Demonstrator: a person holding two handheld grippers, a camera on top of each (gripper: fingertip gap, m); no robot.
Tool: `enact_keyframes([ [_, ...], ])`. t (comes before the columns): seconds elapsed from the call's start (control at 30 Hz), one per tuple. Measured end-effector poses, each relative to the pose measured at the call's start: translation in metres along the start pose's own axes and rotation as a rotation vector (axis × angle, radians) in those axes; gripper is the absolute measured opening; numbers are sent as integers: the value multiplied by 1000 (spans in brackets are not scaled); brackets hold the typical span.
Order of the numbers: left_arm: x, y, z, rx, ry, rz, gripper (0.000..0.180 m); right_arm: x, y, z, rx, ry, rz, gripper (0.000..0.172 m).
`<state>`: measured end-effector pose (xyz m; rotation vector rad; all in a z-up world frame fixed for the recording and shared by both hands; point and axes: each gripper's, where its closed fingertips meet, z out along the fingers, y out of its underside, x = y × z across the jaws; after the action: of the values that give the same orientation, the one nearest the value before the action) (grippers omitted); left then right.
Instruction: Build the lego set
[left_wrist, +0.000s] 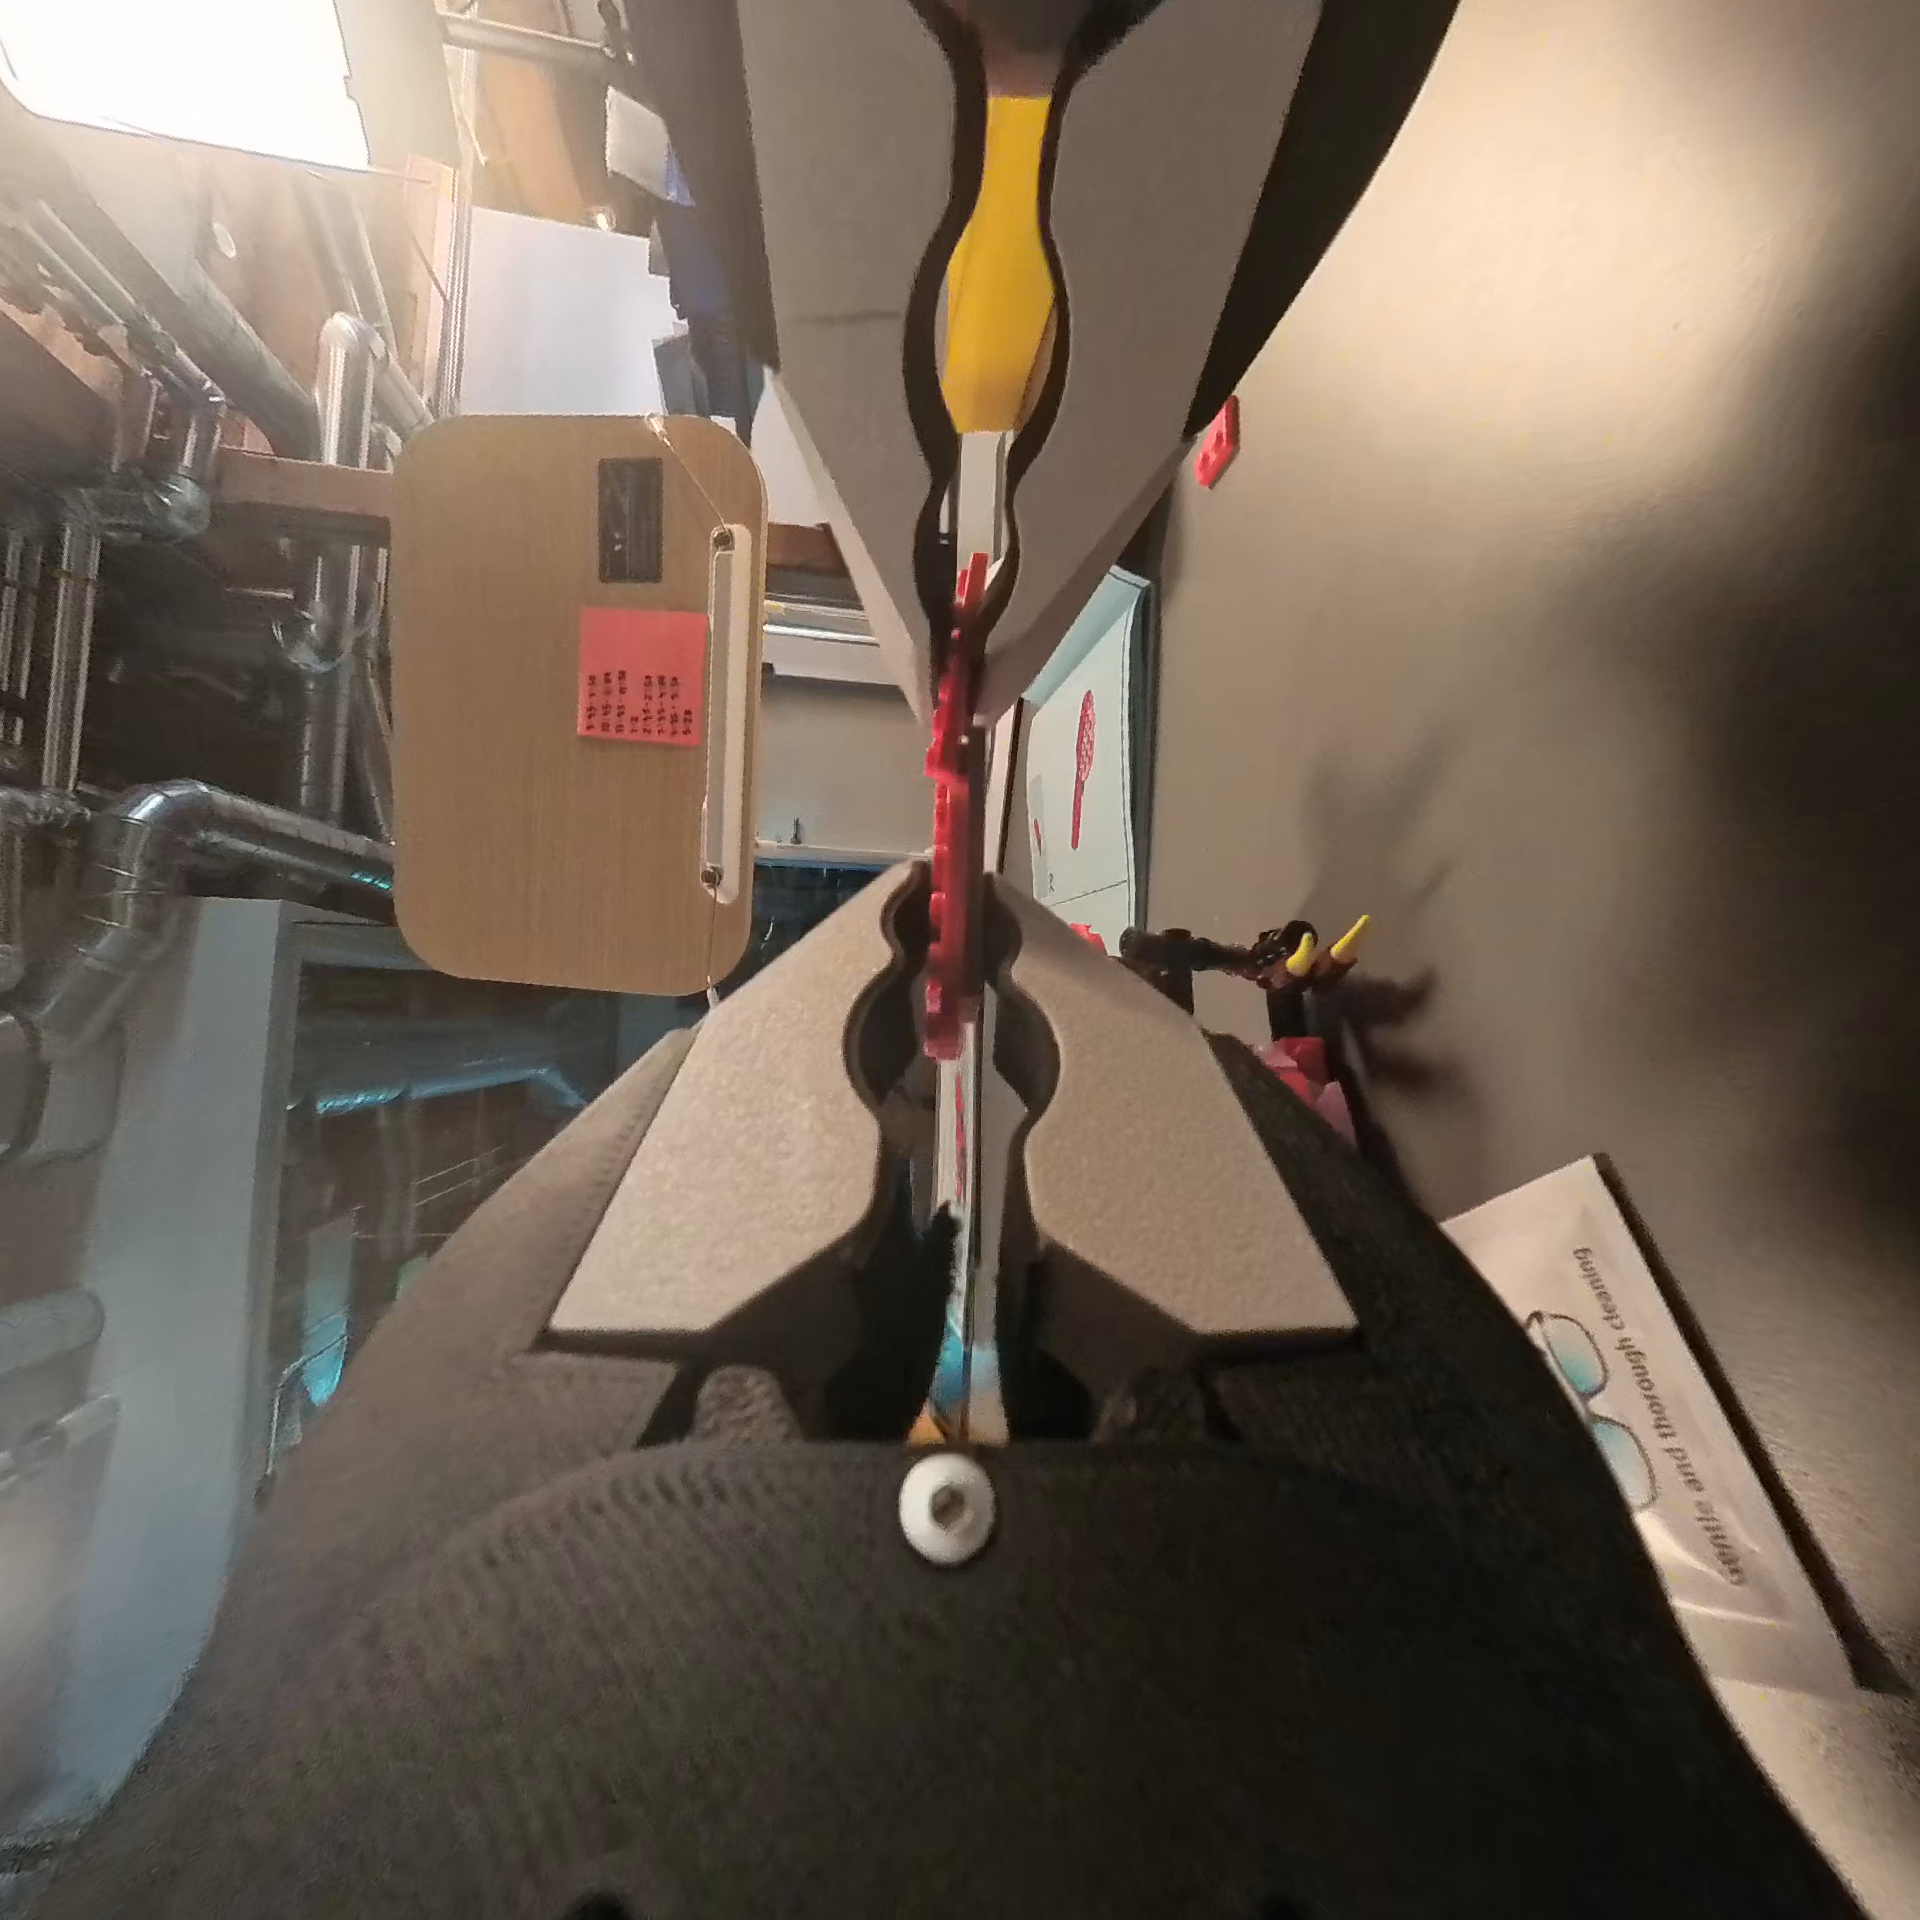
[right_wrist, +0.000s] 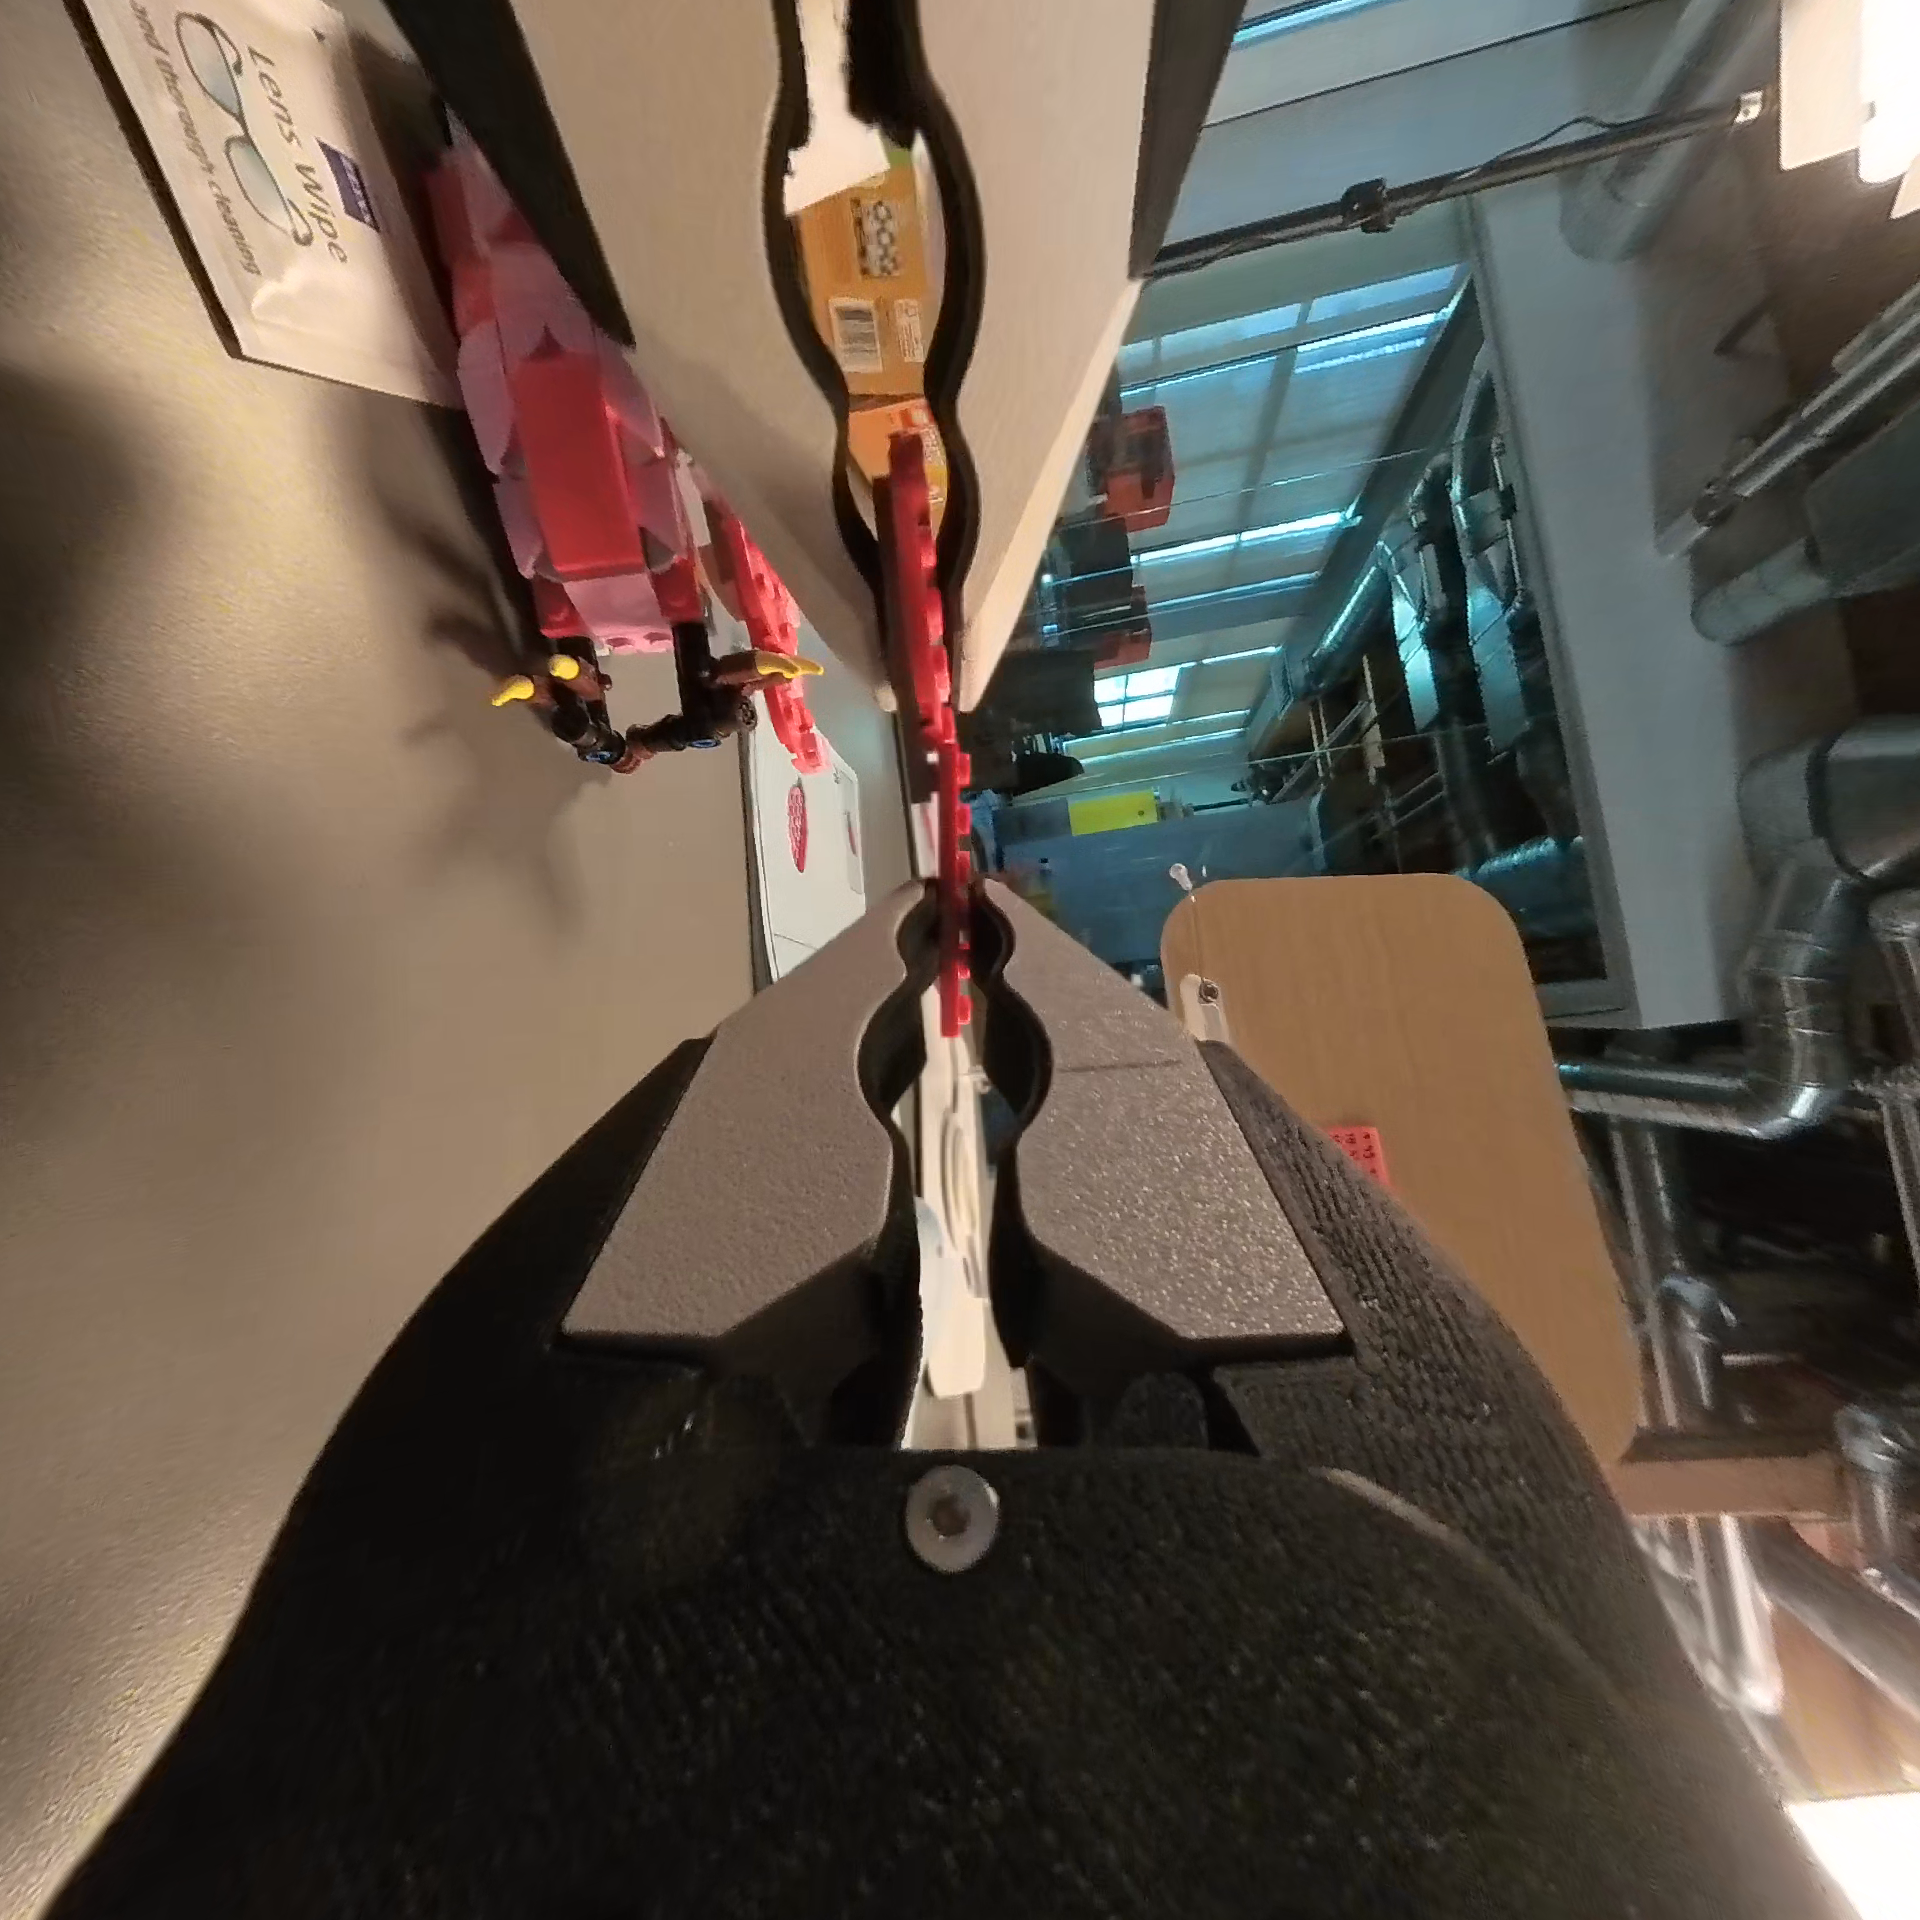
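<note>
Red studded plastic brick plate (left_wrist: 954, 821), thin and seen edge-on, is held in the air between two grippers that face each other tip to tip, beside a grey tabletop (left_wrist: 1558, 623). Left gripper (left_wrist: 954, 914), grey textured fingers on a black ribbed body, is rolled on its side so the table stands upright along the right of its view; its fingers (left_wrist: 1049, 966) are pressed in on the near end of the plate. Right gripper (right_wrist: 948, 920), of the same make and also rolled sideways, pinches the opposite end of the plate (right_wrist: 940, 790) between closed fingers (right_wrist: 1039, 956). Each gripper shows in the other's view at the top, clamped on the far end. On the table nearby: a red and pink brick-built model (right_wrist: 582, 488) with black jointed legs and yellow claws; a printed instruction sheet (right_wrist: 805, 873) with red drawings; a white wipe sachet (right_wrist: 260, 177). Behind: a light wooden board (left_wrist: 566, 707) bearing a pink sticky note (left_wrist: 642, 675), and silver ducting (right_wrist: 1808, 935).
</note>
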<state>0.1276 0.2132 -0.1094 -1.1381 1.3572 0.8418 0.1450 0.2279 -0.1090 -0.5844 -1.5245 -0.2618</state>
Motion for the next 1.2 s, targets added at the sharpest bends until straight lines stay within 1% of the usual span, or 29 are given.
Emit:
enact_keyframes([
  [0.13,1,0,-1,20,14,-44,7,1,-1,-1,-2,18,-64,0],
  [0.27,3,-2,-1,28,16,-23,7,-3,-2,-3,9,16,-99,1],
  [0.43,5,-2,-2,37,48,-68,7,-4,-2,-4,-8,34,-181,2],
  [0.57,3,-1,-1,15,35,-86,7,-4,-1,-3,-37,18,-127,1],
  [0.63,2,1,-1,4,38,-118,7,-3,-1,-2,-58,31,-143,2],
  [0.77,0,6,1,-27,28,-156,7,0,-4,-1,-74,42,-105,2],
  [0.9,1,6,1,-27,17,-83,7,1,-1,1,-86,50,-89,1],
  [1.07,3,3,0,1,17,-23,7,0,0,1,-88,62,-136,1],
  [1.2,3,-1,-1,27,18,-54,7,1,-1,-2,-51,72,-178,1],
])
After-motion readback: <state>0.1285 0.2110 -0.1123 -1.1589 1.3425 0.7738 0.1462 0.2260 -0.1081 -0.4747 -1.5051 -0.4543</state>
